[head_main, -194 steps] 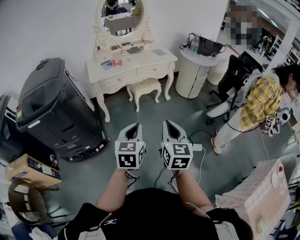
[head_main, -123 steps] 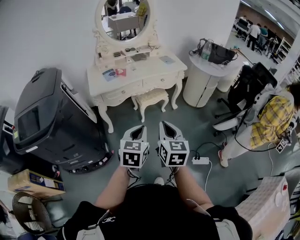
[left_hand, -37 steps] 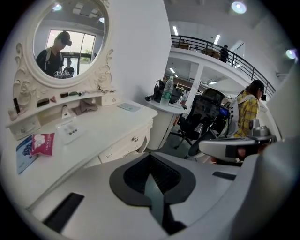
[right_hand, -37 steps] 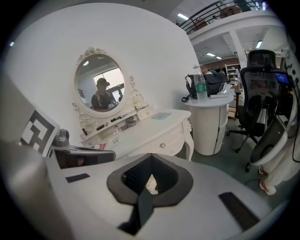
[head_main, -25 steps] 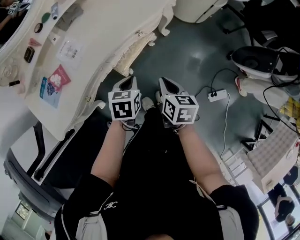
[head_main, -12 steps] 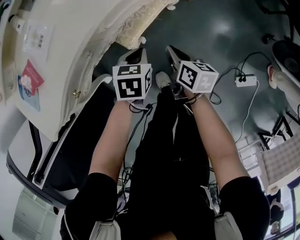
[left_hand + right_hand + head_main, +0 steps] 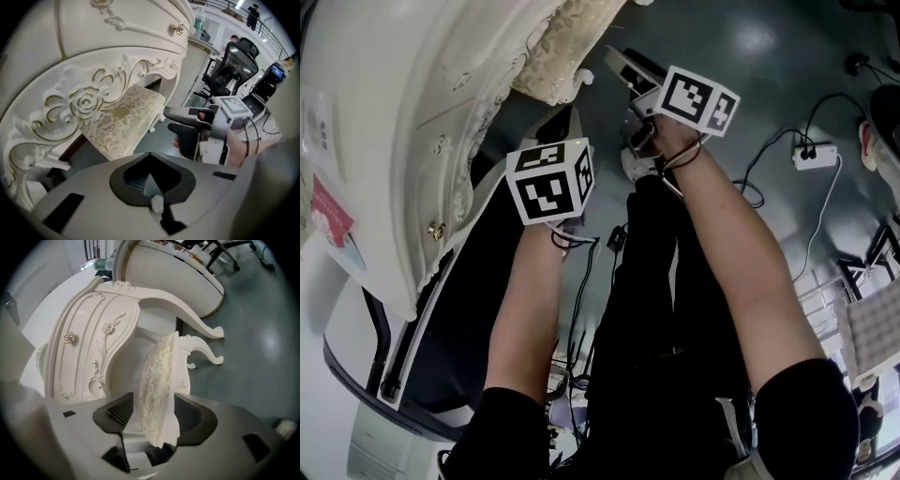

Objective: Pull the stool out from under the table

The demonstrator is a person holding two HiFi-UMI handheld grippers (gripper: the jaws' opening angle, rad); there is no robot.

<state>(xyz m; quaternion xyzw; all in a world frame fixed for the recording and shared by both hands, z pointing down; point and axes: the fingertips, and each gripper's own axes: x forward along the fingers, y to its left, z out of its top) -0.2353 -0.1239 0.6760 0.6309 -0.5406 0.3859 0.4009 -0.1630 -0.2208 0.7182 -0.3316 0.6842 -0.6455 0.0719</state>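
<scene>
The stool (image 7: 551, 56) has a cream brocade cushion and white carved legs, and stands under the white dressing table (image 7: 403, 141). My right gripper (image 7: 619, 61) lies turned on its side at the seat's near corner. In the right gripper view its jaws have just been opening. The cushion's edge (image 7: 159, 394) stands between them, and the pads (image 7: 117, 413) are apart from it. My left gripper (image 7: 567, 120) hangs shut and empty, pointing steeply down in front of the seat (image 7: 124, 122). The right gripper (image 7: 187, 124) shows beside the seat in the left gripper view.
The table's carved apron (image 7: 84, 103) and curved leg (image 7: 197, 326) close in on the stool. A white power strip (image 7: 814, 155) with cables lies on the grey floor. A black machine (image 7: 441, 356) stands left. An office chair (image 7: 234, 61) and a ribbed white cabinet (image 7: 173, 273) stand beyond.
Both grippers have dropped and moved forward to the stool. The right one has rolled onto its side and opened around the seat's edge. The left stays shut.
</scene>
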